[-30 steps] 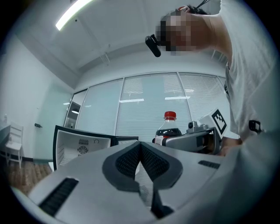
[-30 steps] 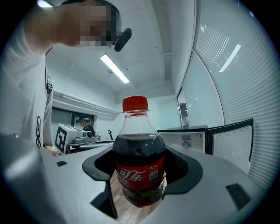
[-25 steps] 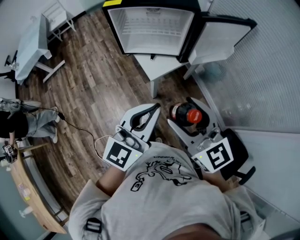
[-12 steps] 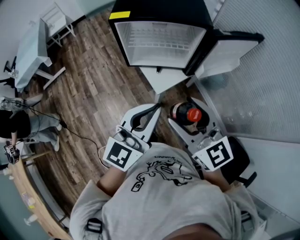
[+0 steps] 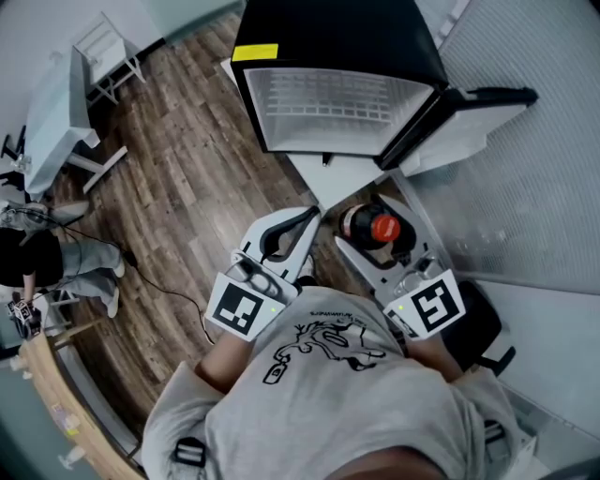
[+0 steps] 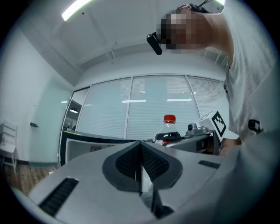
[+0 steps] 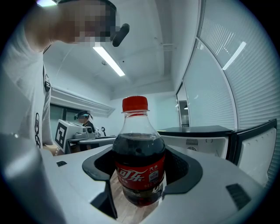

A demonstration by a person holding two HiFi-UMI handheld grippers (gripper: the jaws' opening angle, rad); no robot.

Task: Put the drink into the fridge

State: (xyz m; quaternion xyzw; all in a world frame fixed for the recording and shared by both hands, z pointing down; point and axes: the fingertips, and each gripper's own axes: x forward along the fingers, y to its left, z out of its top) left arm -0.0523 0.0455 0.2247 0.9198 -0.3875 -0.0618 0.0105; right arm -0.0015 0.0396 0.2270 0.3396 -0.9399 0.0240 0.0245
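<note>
A cola bottle (image 5: pixel 385 229) with a red cap stands upright between the jaws of my right gripper (image 5: pixel 373 217), which is shut on it. In the right gripper view the pads press the bottle (image 7: pixel 139 162) at its red label. My left gripper (image 5: pixel 310 217) is beside it on the left, shut and holding nothing; its pads (image 6: pixel 141 151) meet. The black mini fridge (image 5: pixel 328 28) stands ahead with its door (image 5: pixel 469 117) swung open to the right and its white inside bare. It also shows behind the bottle in the right gripper view, fridge (image 7: pixel 205 140).
The fridge sits on a white stand (image 5: pixel 342 178) over a wood floor. A glass wall with blinds (image 5: pixel 534 187) runs along the right. At the left are a white table (image 5: pixel 56 103), a chair (image 5: pixel 108 33), a seated person (image 5: pixel 37 253) and a wooden counter (image 5: pixel 56 394).
The fridge has come closer and lower in the head view. Both grippers have moved toward it together, the right one still carrying the bottle.
</note>
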